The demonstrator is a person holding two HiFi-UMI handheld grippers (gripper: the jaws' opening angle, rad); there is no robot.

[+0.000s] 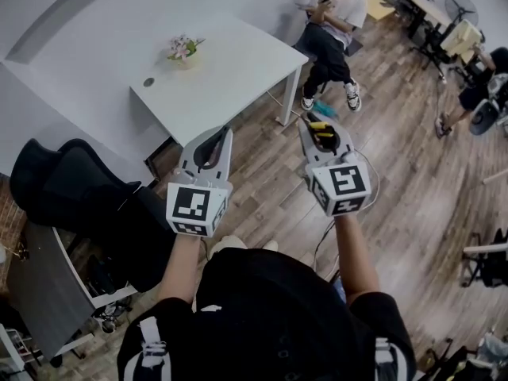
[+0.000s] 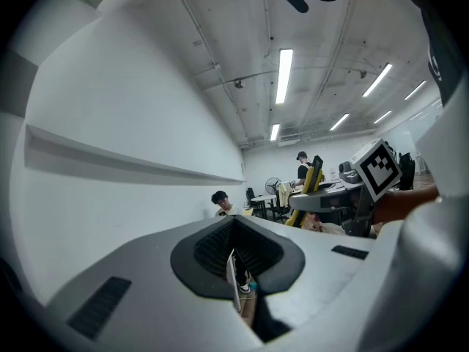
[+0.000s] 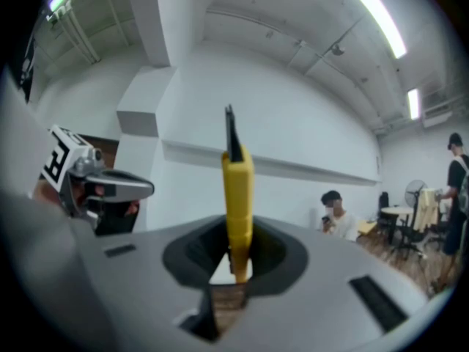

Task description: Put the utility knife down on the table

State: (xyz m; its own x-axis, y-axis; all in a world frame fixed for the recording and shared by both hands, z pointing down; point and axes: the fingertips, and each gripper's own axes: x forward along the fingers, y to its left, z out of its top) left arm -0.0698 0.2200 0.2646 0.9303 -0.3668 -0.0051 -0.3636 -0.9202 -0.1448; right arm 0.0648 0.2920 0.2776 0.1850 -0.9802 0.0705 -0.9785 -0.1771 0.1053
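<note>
The yellow utility knife (image 1: 321, 130) with a black tip is clamped in my right gripper (image 1: 312, 122), which is shut on it above the wooden floor, just off the white table's (image 1: 226, 70) near right corner. In the right gripper view the knife (image 3: 237, 189) stands upright between the dark pads (image 3: 192, 251), its black end up. My left gripper (image 1: 223, 138) is beside it to the left, level, jaws together with nothing in them. Its pads (image 2: 212, 249) meet in the left gripper view, where the knife (image 2: 311, 188) also shows at the right.
A small pot of flowers (image 1: 183, 50) and a round cable hole (image 1: 148, 82) are on the table. A person (image 1: 332, 30) sits past the table's far right corner. A black office chair (image 1: 75, 193) stands at the left, with desks and chairs (image 1: 444, 22) at the far right.
</note>
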